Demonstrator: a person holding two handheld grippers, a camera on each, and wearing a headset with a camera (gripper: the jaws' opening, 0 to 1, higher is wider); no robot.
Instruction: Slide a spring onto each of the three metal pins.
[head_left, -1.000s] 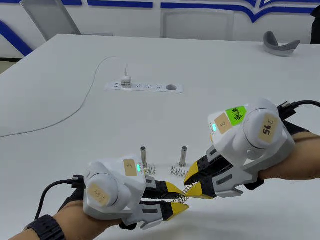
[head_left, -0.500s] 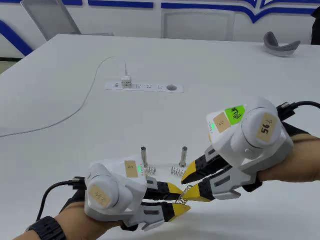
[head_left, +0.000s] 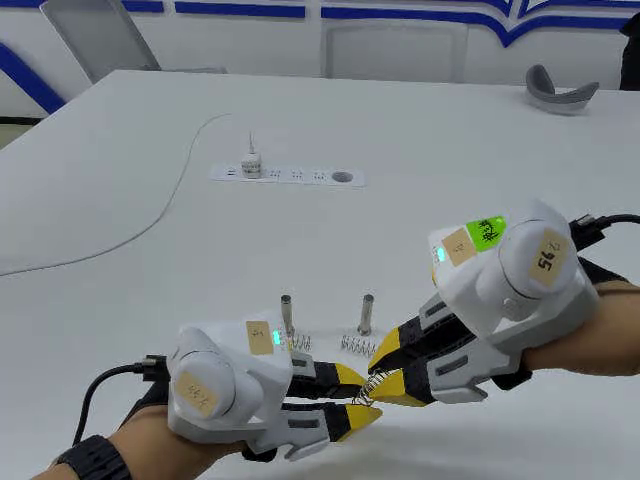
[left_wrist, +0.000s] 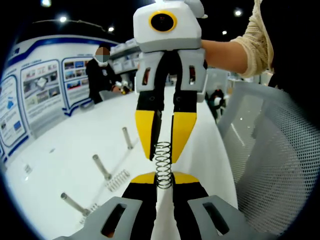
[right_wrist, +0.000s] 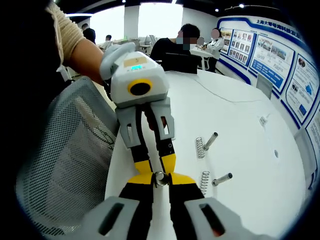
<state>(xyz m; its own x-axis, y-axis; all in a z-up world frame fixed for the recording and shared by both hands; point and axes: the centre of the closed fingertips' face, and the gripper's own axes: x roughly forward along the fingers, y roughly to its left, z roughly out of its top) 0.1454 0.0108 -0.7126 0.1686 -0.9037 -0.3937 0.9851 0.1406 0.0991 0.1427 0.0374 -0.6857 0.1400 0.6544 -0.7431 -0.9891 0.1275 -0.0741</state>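
Over white table (head_left: 300, 240), spring (left_wrist: 163, 162) still pinched by left gripper (left_wrist: 163, 178) and right gripper (left_wrist: 163, 154) fingers, latter further right

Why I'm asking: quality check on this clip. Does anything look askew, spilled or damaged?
Nothing spilled or damaged. Only oddity: one spring is pinched end to end between the left gripper and right gripper, while a loose spring lies flat beside an upright metal pin.

An office meeting room: long white conference table (head_left: 120, 200), white recessed socket strip (head_left: 290, 174) at twelve o'clock, blue-trimmed wall display panels (right_wrist: 272, 47), grey mesh chair (right_wrist: 75, 150).
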